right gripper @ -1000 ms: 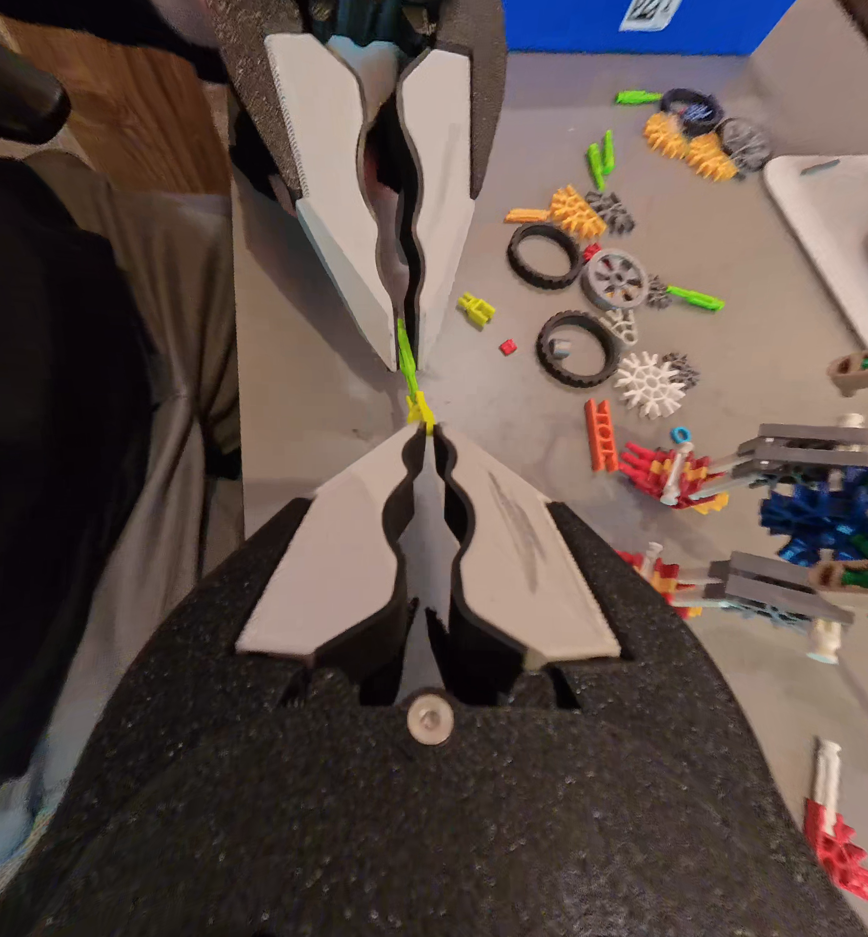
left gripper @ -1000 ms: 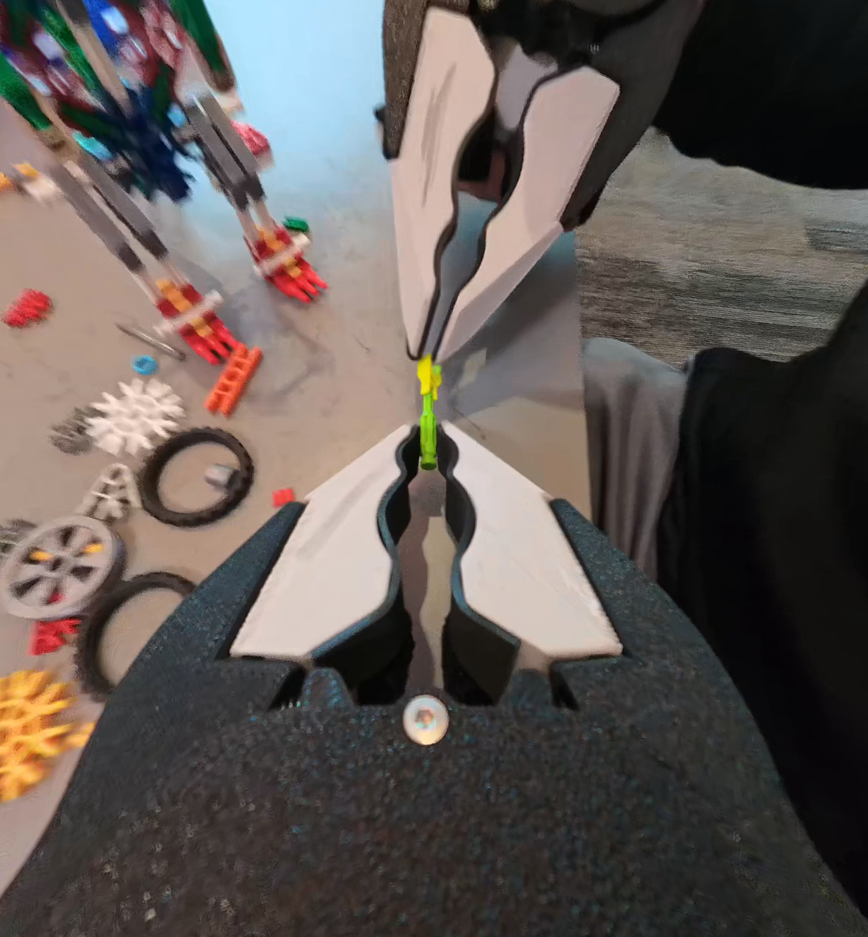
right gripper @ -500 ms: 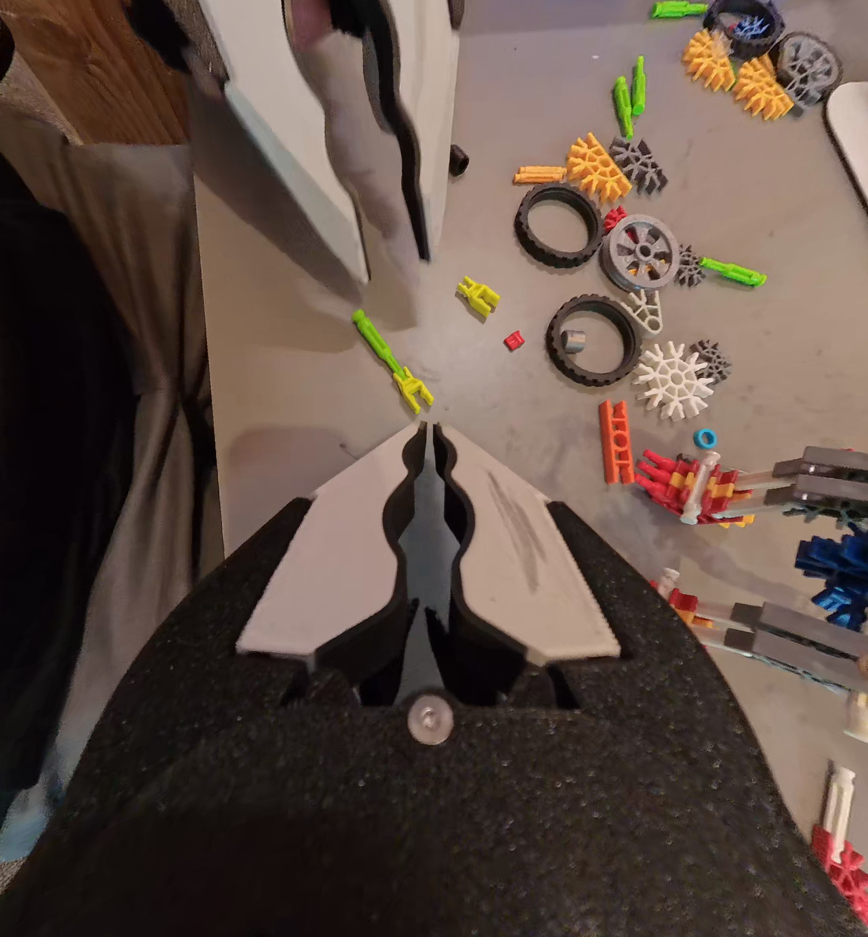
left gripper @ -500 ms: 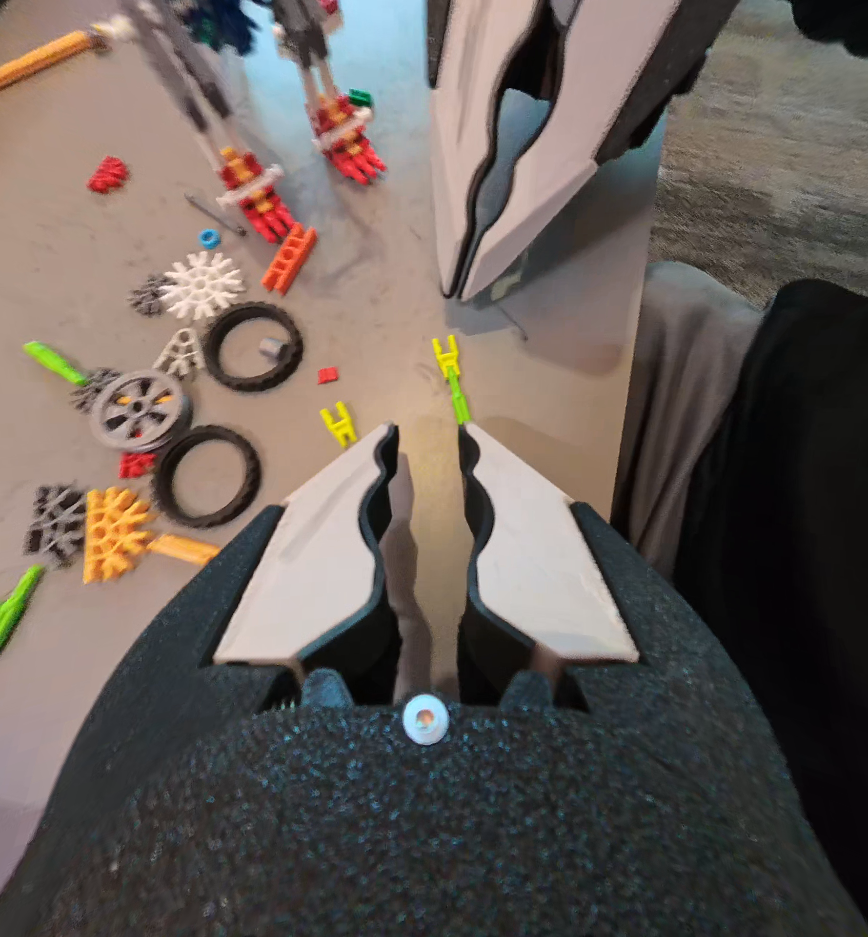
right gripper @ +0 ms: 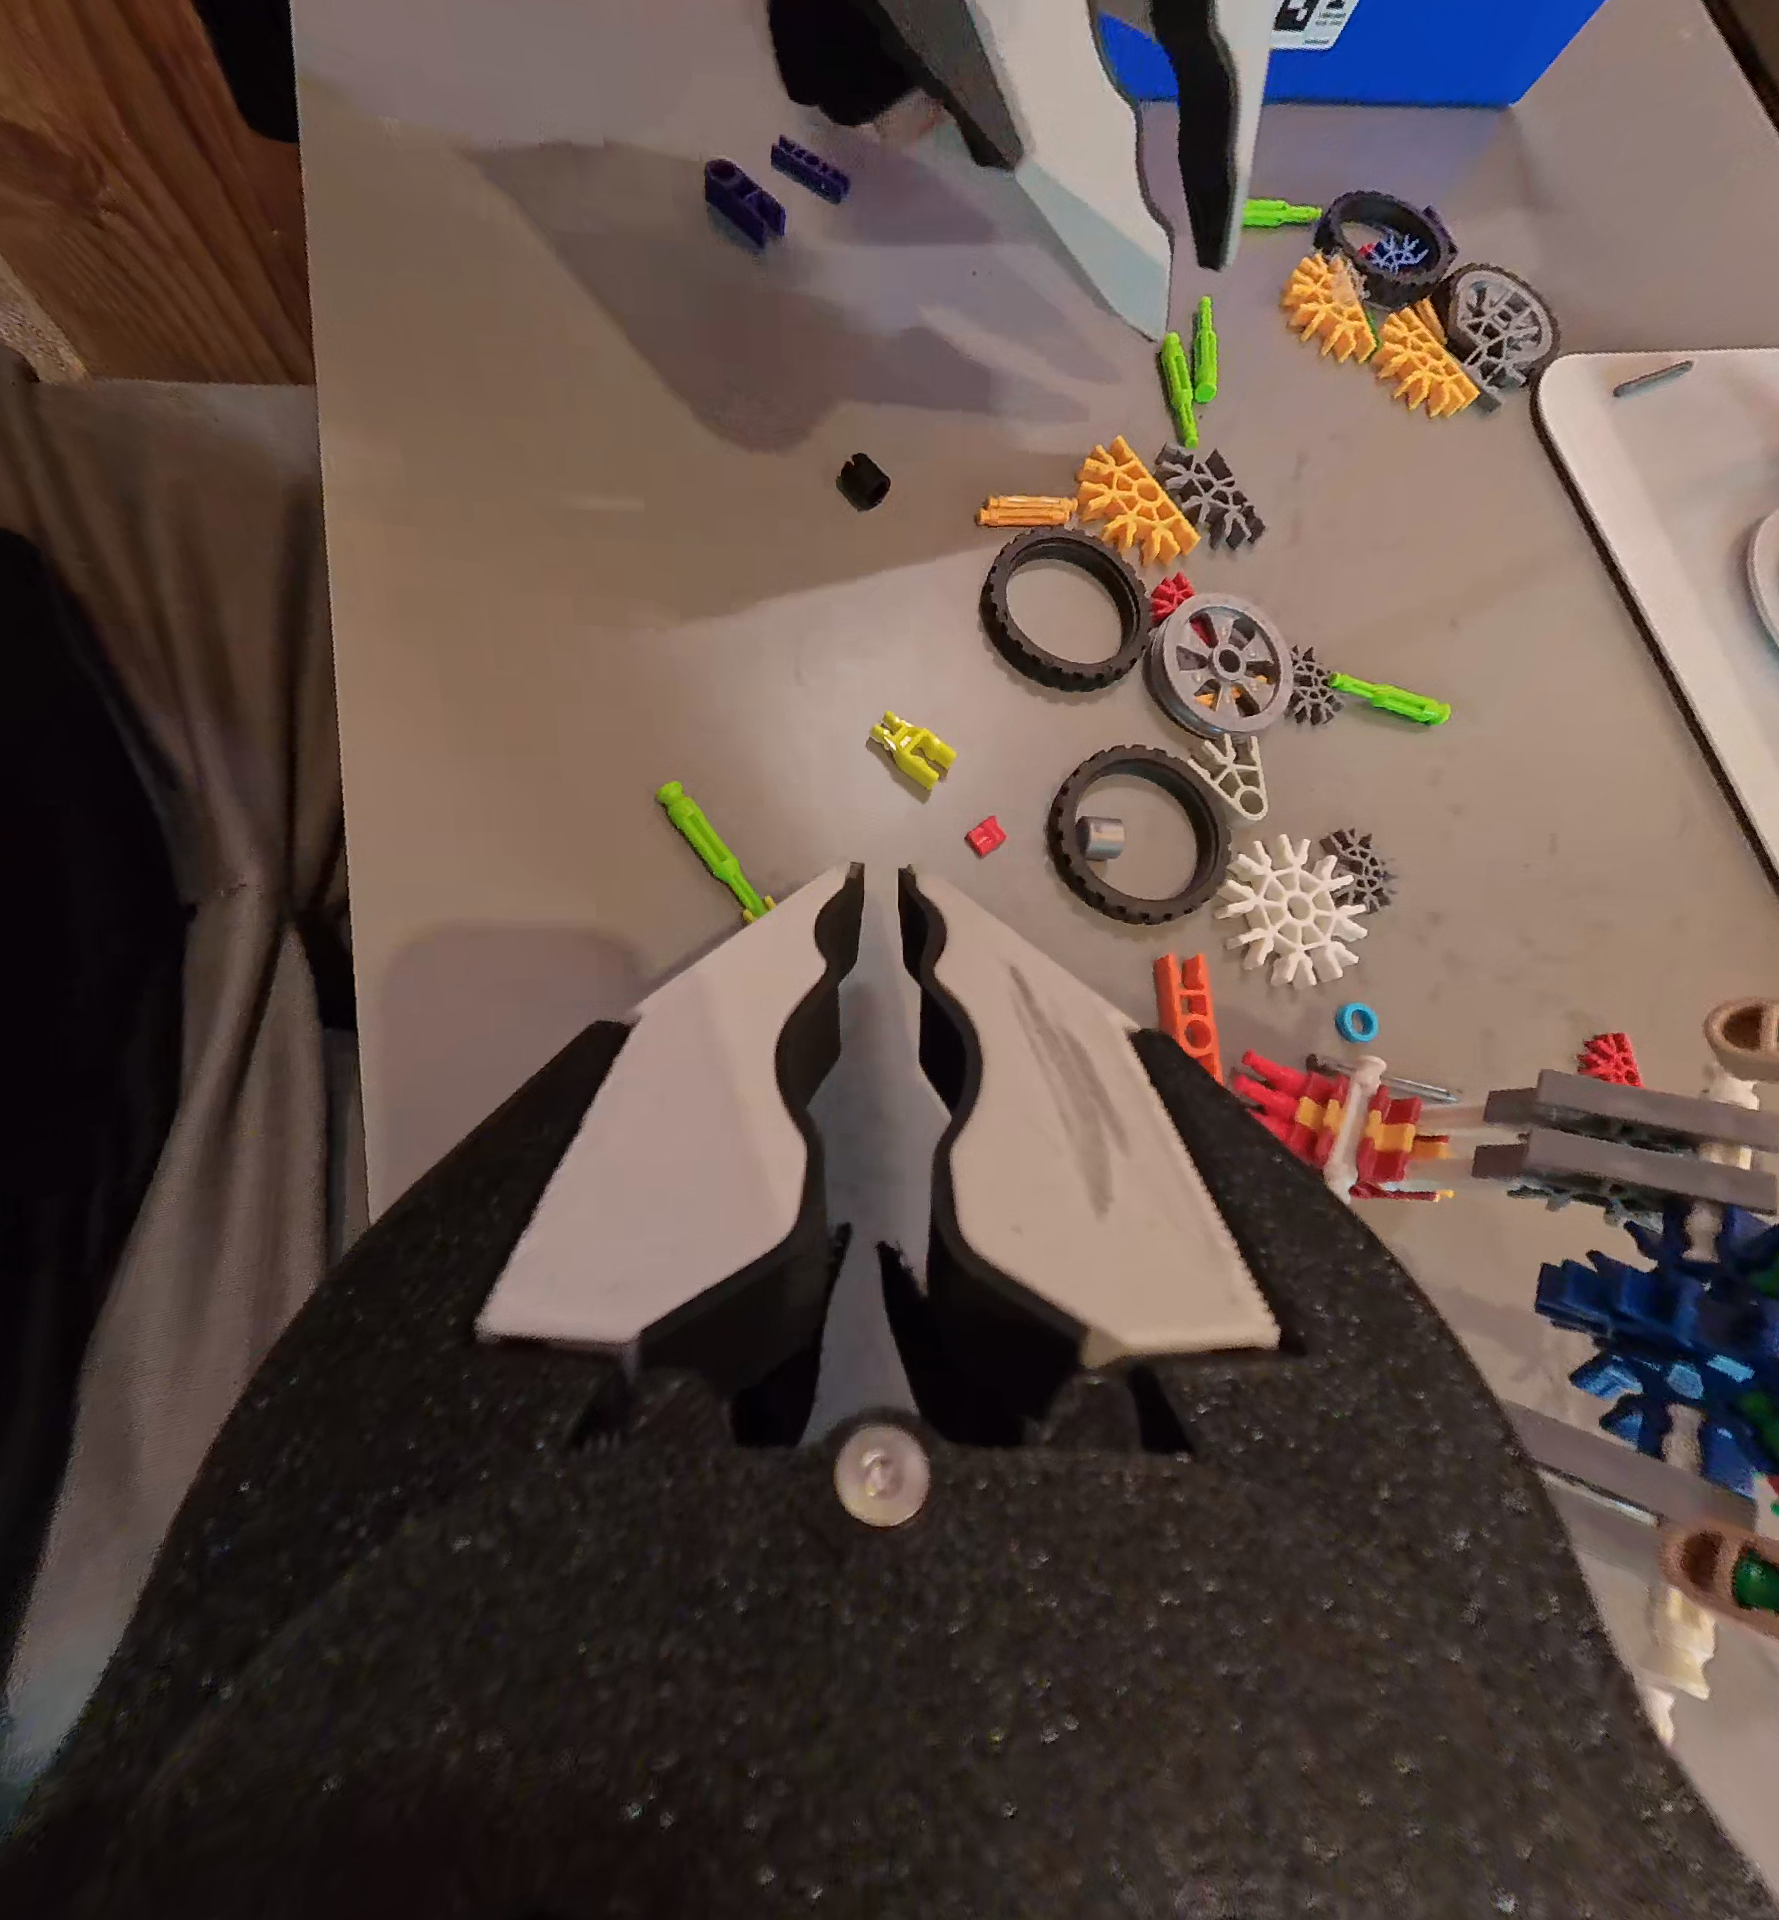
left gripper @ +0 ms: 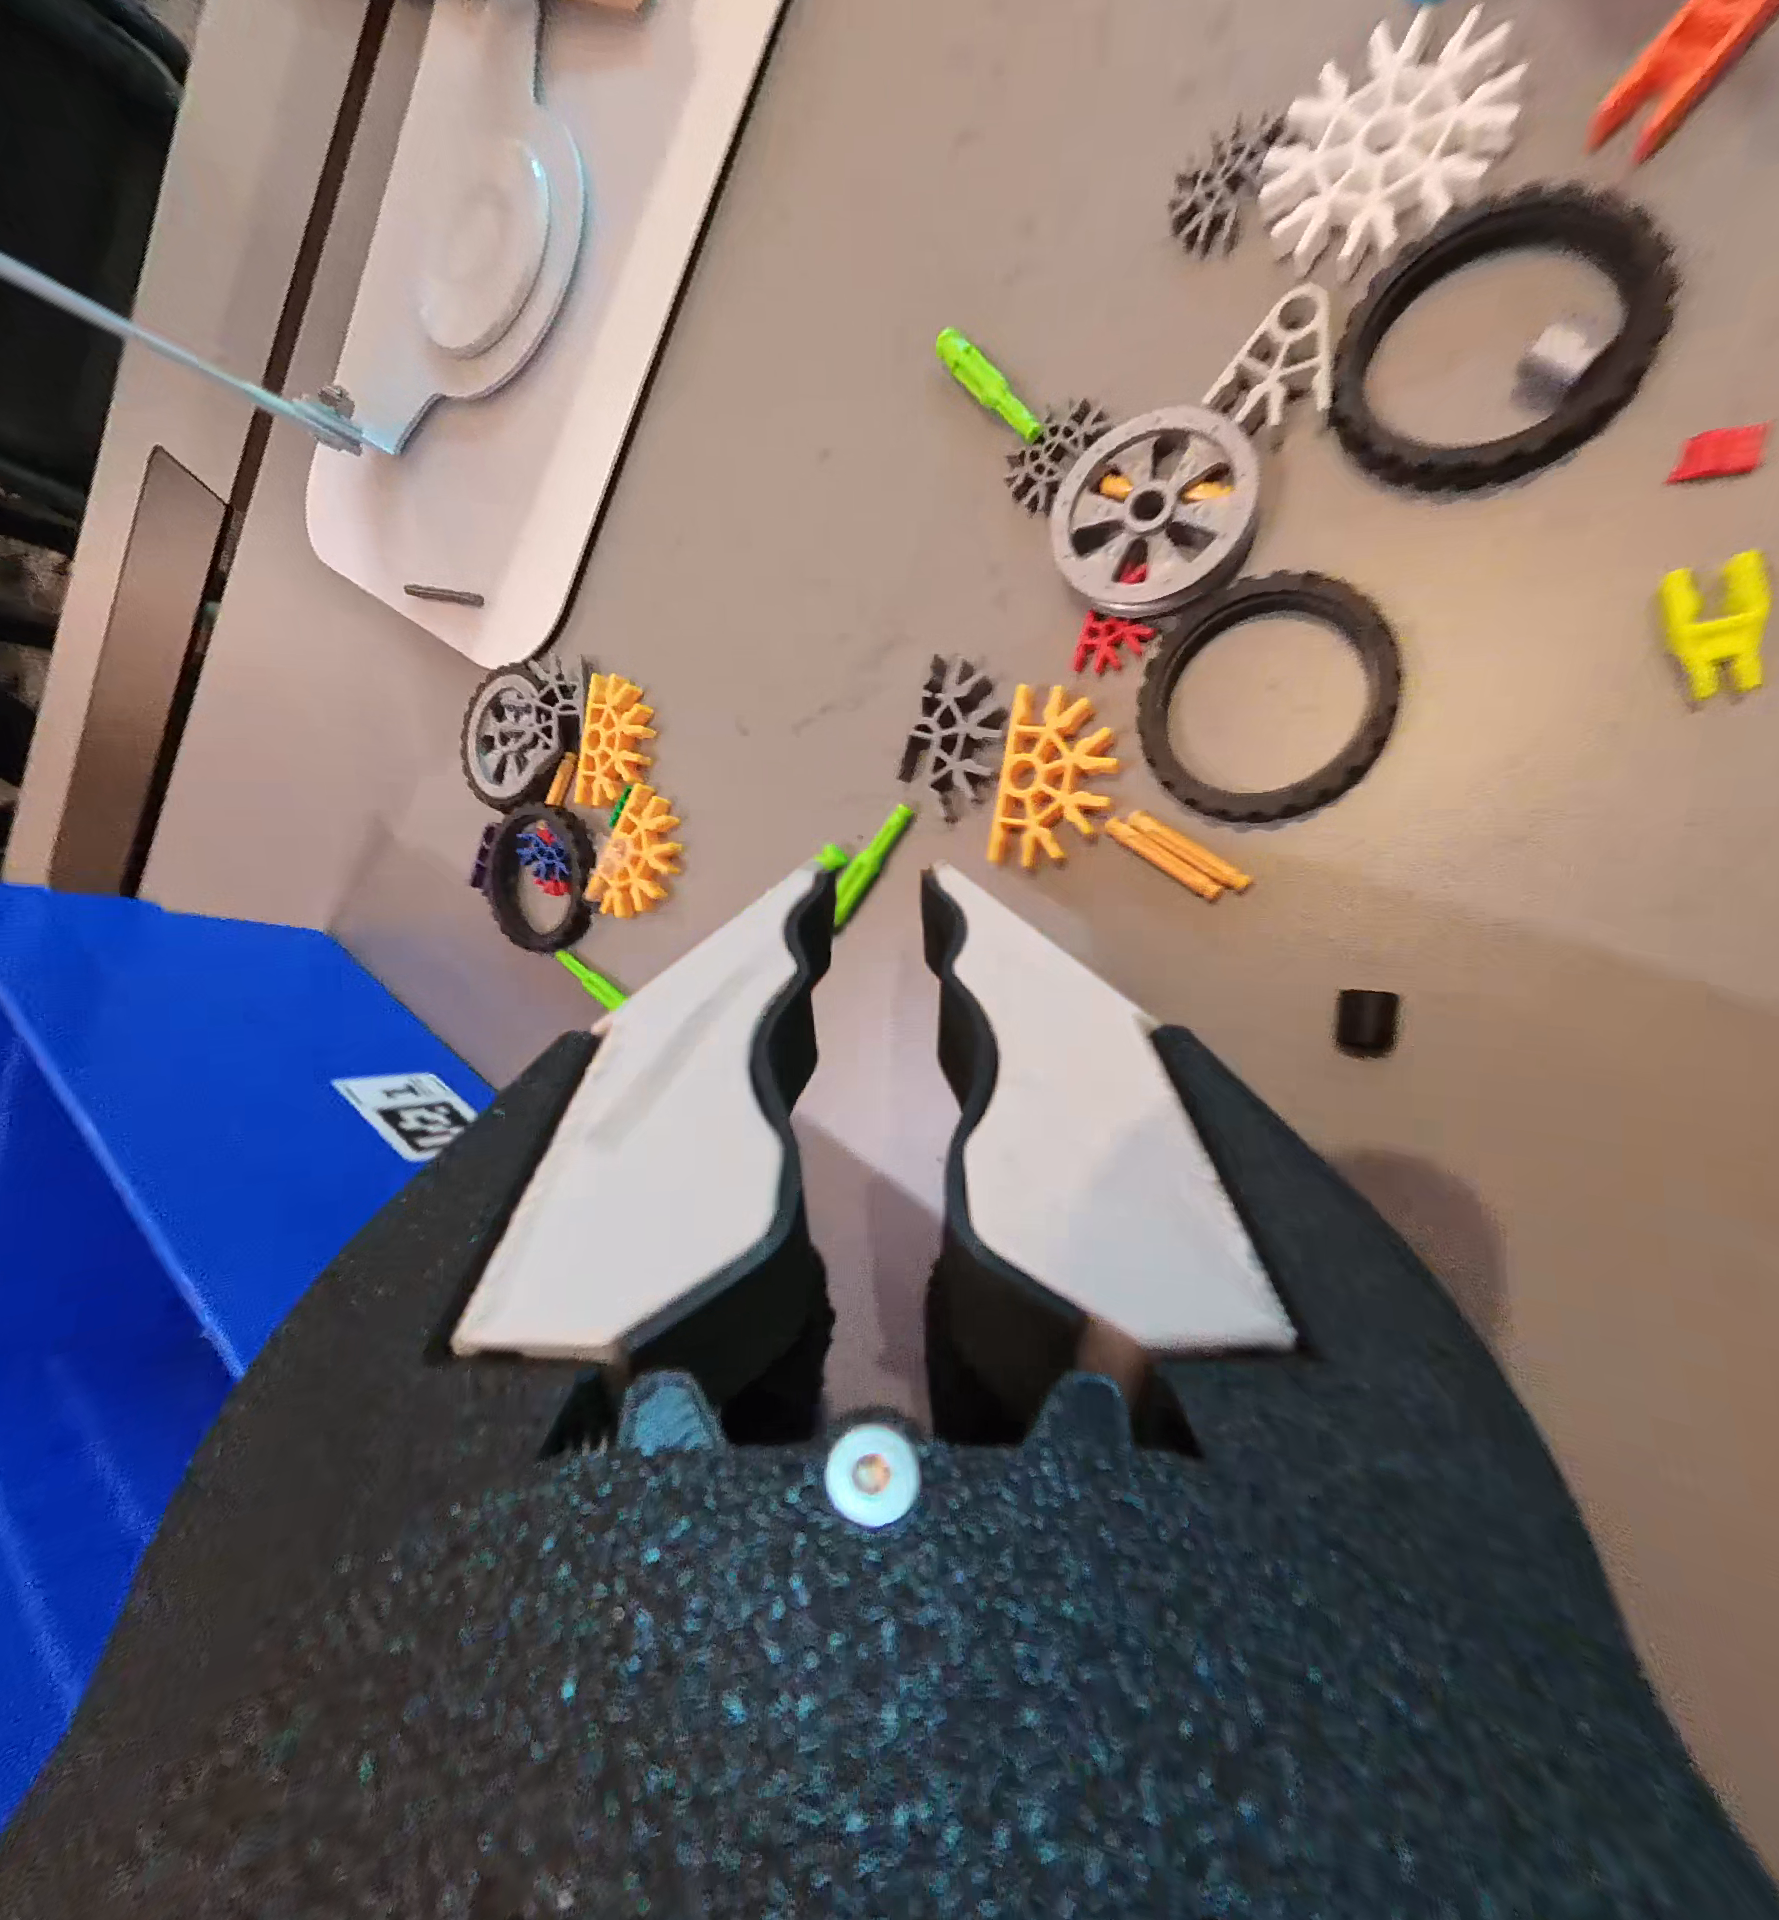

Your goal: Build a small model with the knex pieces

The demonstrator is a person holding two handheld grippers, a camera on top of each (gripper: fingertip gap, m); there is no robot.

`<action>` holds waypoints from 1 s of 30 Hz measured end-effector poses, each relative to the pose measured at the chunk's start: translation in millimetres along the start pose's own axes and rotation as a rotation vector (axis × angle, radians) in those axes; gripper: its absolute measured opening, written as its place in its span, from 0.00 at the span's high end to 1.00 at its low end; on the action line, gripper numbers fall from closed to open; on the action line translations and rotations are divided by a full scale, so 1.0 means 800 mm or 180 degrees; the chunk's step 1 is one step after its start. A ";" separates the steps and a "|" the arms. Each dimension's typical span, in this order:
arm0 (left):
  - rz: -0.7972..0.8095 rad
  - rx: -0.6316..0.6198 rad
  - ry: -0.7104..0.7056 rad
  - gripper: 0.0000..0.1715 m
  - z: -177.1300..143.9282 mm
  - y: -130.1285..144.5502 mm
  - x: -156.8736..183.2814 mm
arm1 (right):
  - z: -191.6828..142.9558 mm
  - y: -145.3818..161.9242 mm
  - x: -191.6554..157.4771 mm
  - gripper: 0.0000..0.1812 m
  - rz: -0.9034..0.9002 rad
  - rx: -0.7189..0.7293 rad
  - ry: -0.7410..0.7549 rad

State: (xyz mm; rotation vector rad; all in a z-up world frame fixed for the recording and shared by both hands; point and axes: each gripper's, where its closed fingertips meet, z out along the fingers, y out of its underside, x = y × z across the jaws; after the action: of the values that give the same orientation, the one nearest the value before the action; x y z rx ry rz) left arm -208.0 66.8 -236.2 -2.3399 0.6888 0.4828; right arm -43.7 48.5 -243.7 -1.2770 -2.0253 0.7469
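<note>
My left gripper [left gripper: 877, 878] is open and empty, low over the grey table [left gripper: 1487, 1143]. Two green rods [left gripper: 869, 857] lie just ahead of its tips, beside an orange connector [left gripper: 1046, 774] and a black tyre [left gripper: 1269, 696]. In the right wrist view it [right gripper: 1188, 281] hangs over the same green rods [right gripper: 1181, 379]. My right gripper [right gripper: 880, 875] is empty, with its jaws a narrow gap apart. A green rod with a yellow clip [right gripper: 703, 842] lies on the table by its left fingertip, its clip end partly hidden. A yellow connector [right gripper: 914, 748] and a small red piece [right gripper: 984, 836] lie just ahead.
A blue bin [left gripper: 85, 1143] stands at the left and a white tray [left gripper: 511, 312] beyond it. Tyres, a grey wheel [right gripper: 1228, 665], a white snowflake piece [right gripper: 1290, 909] and a built model [right gripper: 1643, 1143] crowd the right. The table edge [right gripper: 334, 727] and a person's clothing are at the left. The left gripper's tips are roughly 15 cm from the right gripper's. The small red piece [right gripper: 984, 836] lies some 4 cm from my right tips, 12 cm from my left tips. The left camera catches it too, in the left wrist view [left gripper: 1731, 449].
Both grippers let go of the green rod with the yellow clip, which now lies on the table. My left gripper swung away to the pile by the blue bin. My right gripper drew back.
</note>
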 end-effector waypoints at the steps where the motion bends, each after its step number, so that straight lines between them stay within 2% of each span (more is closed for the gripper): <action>1: 0.0115 -0.0117 0.0036 0.92 0.006 0.002 -0.002 | -0.001 0.001 0.001 0.97 0.0003 0.0018 0.0004; 5: 0.0545 -0.0708 0.0517 0.91 0.025 0.023 0.008 | -0.006 0.002 0.002 0.97 0.0035 0.0104 -0.0019; 8: 0.0681 -0.0894 0.0664 0.91 0.032 0.021 0.006 | -0.009 0.003 0.002 0.97 0.0044 0.0167 -0.0027; 12: 0.0761 -0.1103 0.0621 0.93 0.042 0.022 -0.003 | -0.013 0.004 0.003 0.97 0.0063 0.0248 -0.0040; 20: 0.0457 -0.1245 0.0740 0.97 0.042 0.025 -0.001 | -0.021 0.011 0.008 0.97 0.0108 0.0341 -0.0072; 30: 0.0187 -0.0919 0.0859 0.98 0.029 0.024 0.017 | -0.025 0.011 0.011 0.97 0.0145 0.0391 -0.0049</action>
State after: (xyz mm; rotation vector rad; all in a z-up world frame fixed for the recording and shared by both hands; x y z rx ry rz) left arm -211.8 64.7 -268.7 -2.6946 0.8631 0.3100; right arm -26.6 62.5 -234.9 -1.2537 -1.9366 0.8908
